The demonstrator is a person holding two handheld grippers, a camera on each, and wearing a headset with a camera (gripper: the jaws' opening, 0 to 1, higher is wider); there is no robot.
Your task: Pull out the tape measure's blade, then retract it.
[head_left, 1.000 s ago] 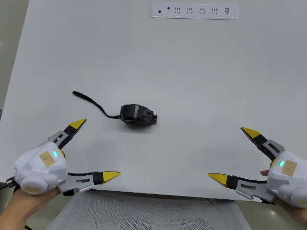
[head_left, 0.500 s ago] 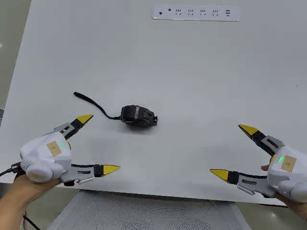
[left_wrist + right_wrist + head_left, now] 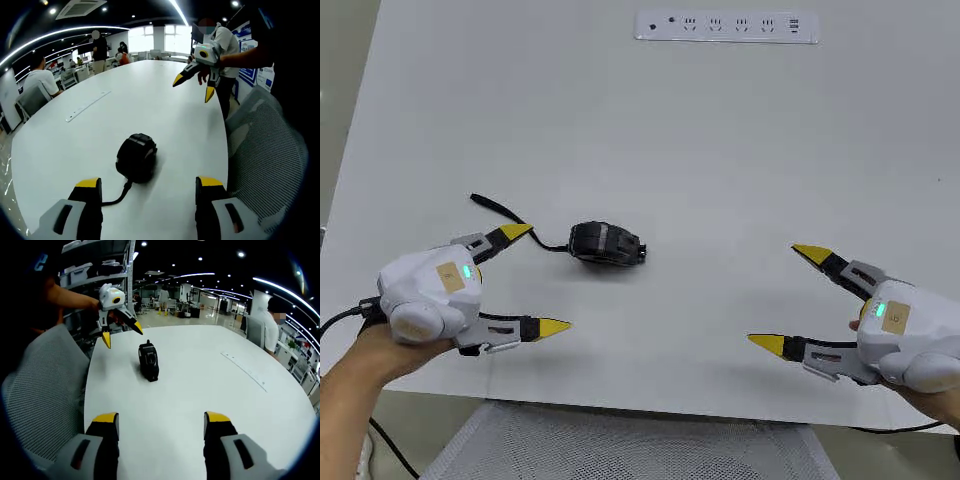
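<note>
Tape measure (image 3: pixel 607 242) lay just ahead of left gripper (image 3: pixel 535 278), strap (image 3: pixel 505 212) trailing toward its tips. Right gripper (image 3: pixel 788 298) well apart. Both spread wide, empty.

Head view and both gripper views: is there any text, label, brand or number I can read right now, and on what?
No readable text anywhere.
Left tan sticker, on the white left gripper: a mark, too small to read.
Right tan sticker, on the white right gripper: likewise too small.
Black tape measure: no legible label.
White power strip: no legible print.
</note>
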